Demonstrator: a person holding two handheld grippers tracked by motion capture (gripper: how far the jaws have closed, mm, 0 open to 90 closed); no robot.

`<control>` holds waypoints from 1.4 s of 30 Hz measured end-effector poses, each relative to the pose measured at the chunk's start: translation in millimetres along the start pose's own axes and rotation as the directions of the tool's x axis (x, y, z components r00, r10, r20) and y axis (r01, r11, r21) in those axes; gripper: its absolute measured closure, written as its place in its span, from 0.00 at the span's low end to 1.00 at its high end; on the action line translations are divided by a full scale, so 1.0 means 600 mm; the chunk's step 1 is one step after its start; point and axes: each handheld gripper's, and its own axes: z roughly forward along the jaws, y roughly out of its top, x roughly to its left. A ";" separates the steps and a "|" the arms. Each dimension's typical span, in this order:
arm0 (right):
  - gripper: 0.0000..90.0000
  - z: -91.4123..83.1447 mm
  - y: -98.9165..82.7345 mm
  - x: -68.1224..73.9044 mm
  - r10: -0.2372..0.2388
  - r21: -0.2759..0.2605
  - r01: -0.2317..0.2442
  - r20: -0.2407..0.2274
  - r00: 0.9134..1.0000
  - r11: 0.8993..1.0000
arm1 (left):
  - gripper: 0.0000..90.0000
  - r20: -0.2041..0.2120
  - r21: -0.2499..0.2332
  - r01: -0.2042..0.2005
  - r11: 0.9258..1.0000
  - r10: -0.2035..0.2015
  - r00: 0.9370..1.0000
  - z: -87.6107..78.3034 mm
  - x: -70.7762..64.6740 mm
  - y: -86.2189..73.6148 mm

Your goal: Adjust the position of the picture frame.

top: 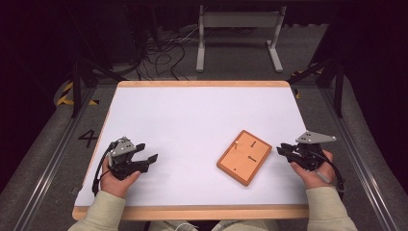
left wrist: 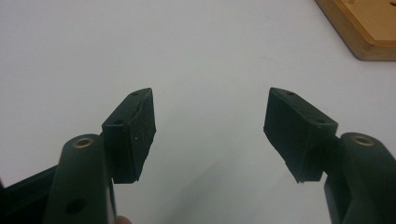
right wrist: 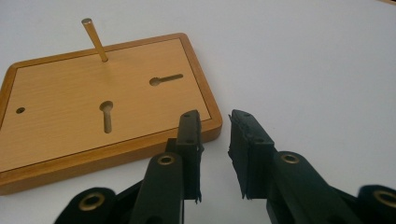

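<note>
Right gripper view shows the right gripper [right wrist: 215,154] with narrow, empty jaws just beside the wooden board [right wrist: 70,93]; approach its upright metal peg [right wrist: 95,39] slowly, while the left gripper [left wrist: 210,130] waits wide

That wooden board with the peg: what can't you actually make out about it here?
- Wooden board: near left corner cut off by the right gripper view's edge; near rim partly behind the right gripper.
- Slots: depth hidden in shadow.
- Peg: too small in the high view.

A dark numeral 4 [top: 88,138] is marked on the grey floor [top: 43,159], just outward of the left claw [top: 144,161], beyond the desk [top: 202,86] edge.
</note>
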 end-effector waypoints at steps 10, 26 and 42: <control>0.87 0.000 0.003 0.002 -0.007 0.012 0.007 -0.003 1.000 1.000 | 0.38 0.002 -0.003 0.001 1.000 -0.001 1.000 -0.001 0.001 0.000; 0.96 -0.007 0.012 0.011 -0.031 0.038 0.029 0.056 0.998 0.999 | 0.38 -0.002 -0.007 -0.002 1.000 0.002 1.000 -0.001 0.001 0.000; 1.00 0.014 0.030 0.016 -0.007 0.190 0.000 0.036 0.999 0.982 | 0.38 -0.002 -0.001 0.008 1.000 -0.008 1.000 0.001 -0.001 -0.001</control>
